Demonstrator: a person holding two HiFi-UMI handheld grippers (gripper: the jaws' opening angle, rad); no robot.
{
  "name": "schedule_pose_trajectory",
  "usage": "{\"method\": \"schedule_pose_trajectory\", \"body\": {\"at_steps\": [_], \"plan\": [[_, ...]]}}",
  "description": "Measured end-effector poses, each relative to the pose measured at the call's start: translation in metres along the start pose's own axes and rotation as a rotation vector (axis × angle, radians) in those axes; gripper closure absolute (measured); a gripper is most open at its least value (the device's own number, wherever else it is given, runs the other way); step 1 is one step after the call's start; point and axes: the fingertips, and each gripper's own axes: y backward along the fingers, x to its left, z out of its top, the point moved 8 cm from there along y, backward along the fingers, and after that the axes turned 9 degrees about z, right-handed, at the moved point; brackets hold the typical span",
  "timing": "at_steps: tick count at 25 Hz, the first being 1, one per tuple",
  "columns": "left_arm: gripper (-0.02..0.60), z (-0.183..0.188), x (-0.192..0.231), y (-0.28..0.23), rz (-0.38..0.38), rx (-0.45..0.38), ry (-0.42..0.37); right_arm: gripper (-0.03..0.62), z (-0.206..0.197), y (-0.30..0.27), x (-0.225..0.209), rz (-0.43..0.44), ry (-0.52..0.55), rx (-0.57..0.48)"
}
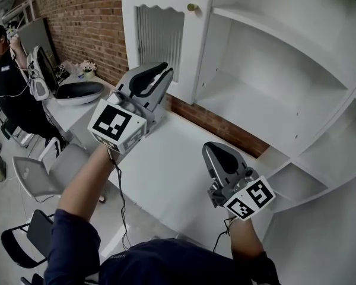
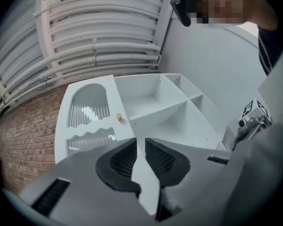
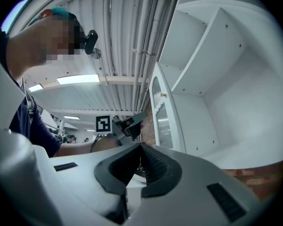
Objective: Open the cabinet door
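claws 2: left claw (image 1: 160,75), right claw (image 1: 216,149) | cabinet door (image 1: 166,34) 1 | knob (image 1: 191,7) 1 | chairs (image 1: 47,171) perhaps 2 | person (image 1: 12,94) 1

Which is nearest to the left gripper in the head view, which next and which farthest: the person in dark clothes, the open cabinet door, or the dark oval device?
1. Cabinet door: just beyond the left gripper, up and to its right.
2. Dark oval device: farther off to its left.
3. Person: farthest, at the picture's left edge.
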Motion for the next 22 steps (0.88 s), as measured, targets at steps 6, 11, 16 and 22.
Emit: {"method": "schedule_pose_trajectory", "body": {"at_steps": [6, 11, 16, 22], "plan": [[0.483, 0.025, 0.020, -0.060, -0.001, -0.042, -0.126, 0.569, 0.002, -0.001, -0.024, 0.005, -0.001, -0.019], [0.463, 0.042, 0.031, -0.095, 0.015, -0.057, -0.189, 0.569, 0.000, -0.001, -0.035, 0.009, -0.012, -0.022], [0.457, 0.047, 0.038, -0.120, 0.025, -0.062, -0.199, 0.569, -0.003, 0.000, -0.046, 0.004, -0.022, -0.022], [0.457, 0.047, 0.045, -0.135, 0.040, -0.065, -0.216, 0.569, -0.004, 0.001, -0.057, -0.002, -0.026, -0.014]]}}
